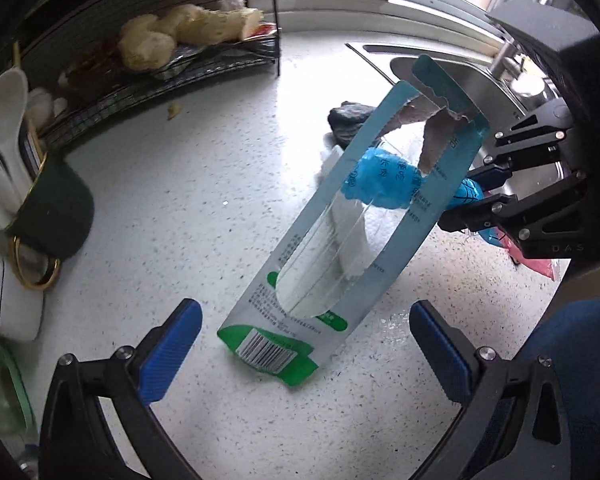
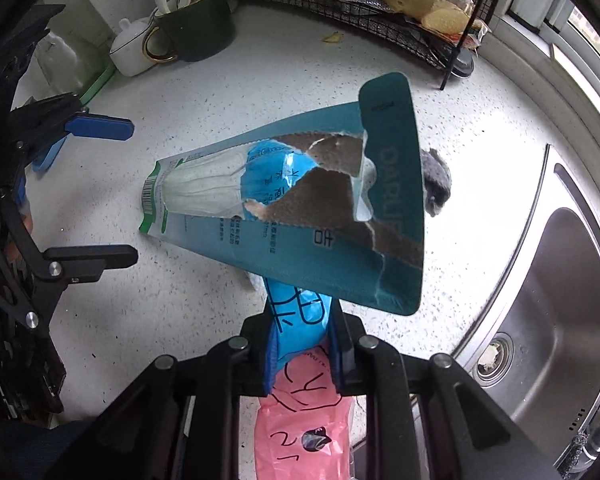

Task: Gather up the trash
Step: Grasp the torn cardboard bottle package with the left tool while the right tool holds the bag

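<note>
My right gripper (image 2: 304, 318) points down at the counter, shut on a blue plastic wrapper (image 2: 300, 312); a pink bag (image 2: 300, 420) is bunched behind its pads. A torn teal blister pack (image 2: 300, 208) hangs tilted off the wrapper, barcode end lowest. In the left wrist view the pack (image 1: 340, 248) stands slanted just beyond my left gripper (image 1: 305, 308), which is open and holds nothing. The right gripper (image 1: 472, 196) enters from the right with the blue wrapper (image 1: 384, 184). A dark grey crumpled scrap (image 1: 348, 120) and white tissue (image 1: 352, 248) lie on the counter behind the pack.
A wire rack with ginger (image 1: 180, 36) stands at the back. A dark green mug with spoons (image 1: 56, 212) and a white teapot (image 1: 8, 300) sit at the left. The steel sink (image 2: 560, 280) lies to the right. A small yellow scrap (image 2: 332, 37) lies near the rack.
</note>
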A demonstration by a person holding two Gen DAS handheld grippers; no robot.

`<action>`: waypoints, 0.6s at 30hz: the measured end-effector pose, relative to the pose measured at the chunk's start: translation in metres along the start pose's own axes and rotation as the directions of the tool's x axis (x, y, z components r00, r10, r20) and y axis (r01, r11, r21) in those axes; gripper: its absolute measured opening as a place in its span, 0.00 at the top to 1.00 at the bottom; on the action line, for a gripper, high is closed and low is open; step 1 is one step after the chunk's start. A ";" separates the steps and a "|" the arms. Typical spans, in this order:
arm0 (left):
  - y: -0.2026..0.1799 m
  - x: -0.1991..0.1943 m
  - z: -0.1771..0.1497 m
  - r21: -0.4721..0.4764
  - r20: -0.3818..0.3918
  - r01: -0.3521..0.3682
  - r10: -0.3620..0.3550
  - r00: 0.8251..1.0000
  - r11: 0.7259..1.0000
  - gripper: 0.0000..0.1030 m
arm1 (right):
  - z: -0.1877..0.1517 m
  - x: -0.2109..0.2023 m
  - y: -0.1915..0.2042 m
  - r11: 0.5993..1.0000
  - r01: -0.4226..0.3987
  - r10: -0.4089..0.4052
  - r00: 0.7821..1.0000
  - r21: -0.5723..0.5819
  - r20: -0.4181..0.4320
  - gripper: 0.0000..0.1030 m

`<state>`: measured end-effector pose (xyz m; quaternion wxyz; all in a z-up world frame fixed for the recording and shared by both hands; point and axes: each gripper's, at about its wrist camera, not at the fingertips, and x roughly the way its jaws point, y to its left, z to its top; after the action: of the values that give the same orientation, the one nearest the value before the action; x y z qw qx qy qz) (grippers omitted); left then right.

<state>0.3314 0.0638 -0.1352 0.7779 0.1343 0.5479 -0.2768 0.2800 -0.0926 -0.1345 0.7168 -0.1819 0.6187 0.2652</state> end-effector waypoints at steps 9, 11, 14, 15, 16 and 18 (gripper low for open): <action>-0.016 0.047 0.033 0.204 -0.043 0.071 -0.064 0.997 0.976 0.00 | 0.003 0.002 -0.006 0.998 -0.008 0.010 1.000 0.058 -0.025 0.82; -0.018 0.054 0.037 0.223 -0.052 0.093 -0.084 0.995 0.970 0.00 | 0.008 0.005 -0.004 0.998 -0.003 0.004 1.000 0.062 -0.022 0.82; -0.021 0.063 0.043 0.240 -0.061 0.129 -0.118 0.991 0.962 0.00 | 0.015 0.008 -0.003 0.997 -0.007 0.008 1.000 0.078 -0.019 0.83; -0.022 0.066 0.044 0.243 -0.066 0.146 -0.133 0.989 0.959 0.00 | 0.015 0.008 -0.003 0.996 -0.009 0.011 1.000 0.084 -0.018 0.83; -0.023 0.068 0.045 0.245 -0.069 0.159 -0.147 0.987 0.956 0.00 | 0.013 0.007 -0.004 0.996 -0.009 0.011 1.000 0.089 -0.017 0.83; -0.025 0.073 0.047 0.247 -0.074 0.179 -0.165 0.983 0.952 0.00 | 0.010 0.007 -0.005 0.995 -0.007 0.009 1.000 0.098 -0.018 0.83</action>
<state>0.3717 -0.0008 -0.1836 0.7129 0.1912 0.5378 -0.4074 0.2916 -0.0901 -0.1402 0.7182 -0.1465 0.6381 0.2360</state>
